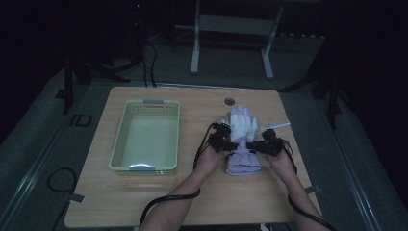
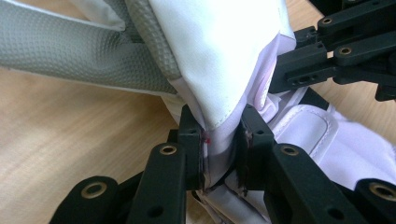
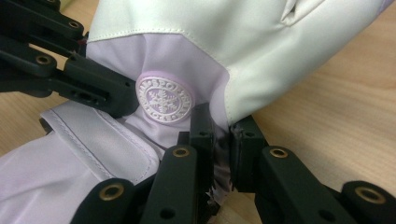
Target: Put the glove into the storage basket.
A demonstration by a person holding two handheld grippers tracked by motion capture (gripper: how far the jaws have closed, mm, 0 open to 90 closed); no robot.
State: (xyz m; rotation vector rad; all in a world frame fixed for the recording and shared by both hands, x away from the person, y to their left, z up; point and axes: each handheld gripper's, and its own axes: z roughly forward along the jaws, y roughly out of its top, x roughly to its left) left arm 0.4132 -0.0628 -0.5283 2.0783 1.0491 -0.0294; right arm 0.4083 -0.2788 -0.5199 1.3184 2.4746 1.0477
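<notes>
The wooden table point(image 1: 144, 202) carries a pale plastic basket point(image 1: 146, 136) at its left; right of it, well apart, a white glove point(image 1: 243, 139) lies flat; left tongs point(image 1: 230, 144) and right tongs point(image 1: 255, 146) each pinch its fabric at the wrist.

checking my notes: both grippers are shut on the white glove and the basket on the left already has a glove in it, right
Not quite: the basket holds nothing. The high view shows its bare floor, left of the hands. The rest stands: the left gripper and the right gripper are each shut on the white glove, with fabric pinched between their fingers.
</notes>
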